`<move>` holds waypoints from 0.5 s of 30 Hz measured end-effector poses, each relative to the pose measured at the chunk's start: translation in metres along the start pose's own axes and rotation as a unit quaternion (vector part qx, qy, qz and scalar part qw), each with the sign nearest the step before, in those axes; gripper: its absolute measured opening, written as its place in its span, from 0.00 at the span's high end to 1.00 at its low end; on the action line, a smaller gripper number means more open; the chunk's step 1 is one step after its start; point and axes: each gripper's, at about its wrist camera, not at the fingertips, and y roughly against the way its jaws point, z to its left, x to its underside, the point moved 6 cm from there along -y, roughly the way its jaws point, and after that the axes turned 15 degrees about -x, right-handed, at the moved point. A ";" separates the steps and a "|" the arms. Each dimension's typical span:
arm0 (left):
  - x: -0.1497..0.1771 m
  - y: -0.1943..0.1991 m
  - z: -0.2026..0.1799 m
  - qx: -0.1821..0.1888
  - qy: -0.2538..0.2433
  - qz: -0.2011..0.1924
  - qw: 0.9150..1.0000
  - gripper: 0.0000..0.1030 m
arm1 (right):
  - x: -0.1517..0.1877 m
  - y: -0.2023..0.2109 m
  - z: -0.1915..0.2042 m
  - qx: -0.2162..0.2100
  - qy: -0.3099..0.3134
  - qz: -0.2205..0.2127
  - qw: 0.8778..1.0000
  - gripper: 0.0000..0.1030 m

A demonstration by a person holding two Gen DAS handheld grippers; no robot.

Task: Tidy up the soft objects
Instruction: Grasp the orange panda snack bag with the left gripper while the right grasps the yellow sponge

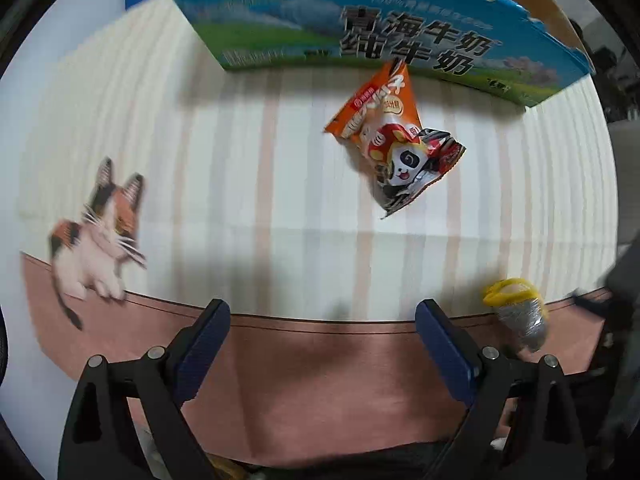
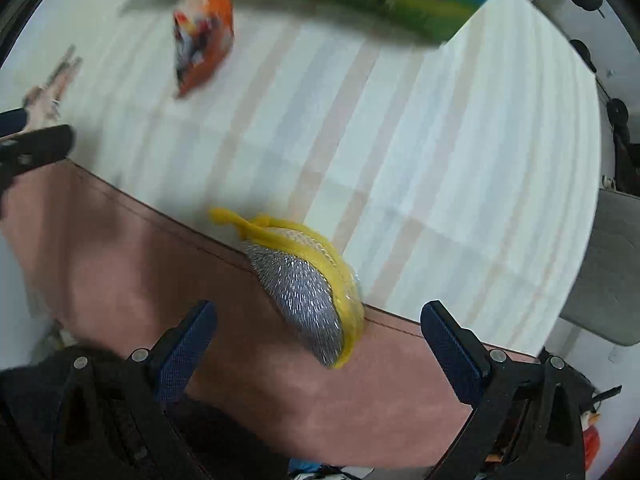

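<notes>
An orange snack bag with a panda (image 1: 394, 136) lies on the striped tablecloth just in front of a blue milk carton box (image 1: 360, 36). It also shows in the right wrist view (image 2: 202, 30). A silver scrubber in yellow netting (image 2: 308, 284) lies at the cloth's pink border, near the table's front edge; it also shows in the left wrist view (image 1: 518, 312). My left gripper (image 1: 322, 320) is open and empty above the pink border. My right gripper (image 2: 318, 322) is open, its jaws standing either side of the scrubber without touching it.
The tablecloth (image 1: 240, 160) has a printed calico cat (image 1: 100, 236) at the left. The box holds several packets at its top. A grey chair seat (image 2: 612, 264) stands off the table's right side. The left gripper's body (image 2: 32, 148) shows at the left.
</notes>
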 end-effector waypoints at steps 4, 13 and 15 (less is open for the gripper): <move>-0.023 0.001 0.000 0.011 0.035 -0.009 0.999 0.08 | 0.003 -0.025 -0.008 -0.009 -0.036 0.004 0.999 0.34; -0.078 -0.018 -0.018 0.146 0.141 0.060 0.977 0.08 | 0.011 -0.003 -0.062 -0.066 -0.172 -0.065 0.981 0.55; -0.087 -0.026 -0.022 0.146 0.152 0.068 0.975 0.10 | 0.011 0.003 -0.072 -0.067 -0.183 -0.071 0.978 0.55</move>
